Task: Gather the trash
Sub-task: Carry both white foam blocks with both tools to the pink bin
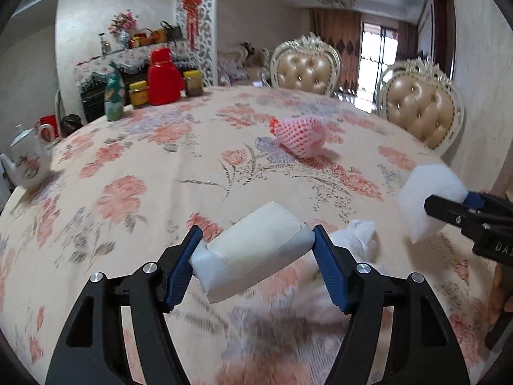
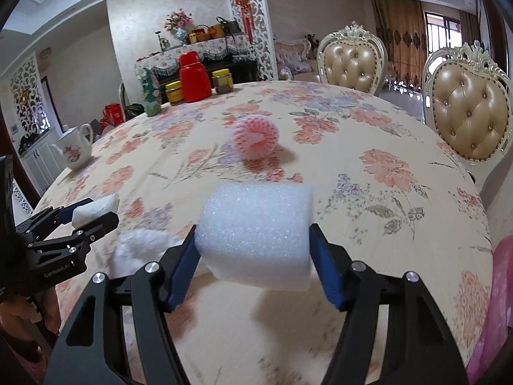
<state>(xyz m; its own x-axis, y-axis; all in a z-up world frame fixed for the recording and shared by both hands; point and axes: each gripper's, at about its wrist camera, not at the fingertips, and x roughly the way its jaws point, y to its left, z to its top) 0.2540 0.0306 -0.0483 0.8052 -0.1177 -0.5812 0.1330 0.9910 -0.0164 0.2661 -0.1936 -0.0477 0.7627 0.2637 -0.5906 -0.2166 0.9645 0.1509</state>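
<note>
**Both tongs grab white foam over the flowery table**

Left tongs point(image 1: 253, 256) squeeze a flat white foam piece point(image 1: 256, 250) with tape on it. Their two blue pads press on its ends, one on each side. It hangs in the air just above the tablecloth point(image 1: 144, 166), and it is tilted, with one end lower.

Right tongs point(image 2: 253, 240) squeeze a fat white foam roll point(image 2: 256, 234). Its bumpy side faces up, and the blue pads push into both ends. It is off the table too, and a soft shadow lies under it.

In the left view, the right tongs come in from the right edge with the foam roll. In the right view, the left tongs come in from the left edge with the foam piece.

Between the two tongs, a crumpled white tissue point(image 2: 138, 247) lies on the cloth. It looks blurry.

Farther out, near the middle of the table, a pink foam net point(image 1: 299, 134) lies on its side. It is well apart from both tongs, and nothing touches it.

At the left edge of the table stands a white teapot point(image 2: 75, 149) with flowers on it. At the far edge stand a red jug point(image 2: 194, 77), a green bottle point(image 1: 113, 96) and two jars with yellow lids, one on each side of the jug.

Behind the table are two gold chairs point(image 2: 468, 109) with white curly frames.
</note>
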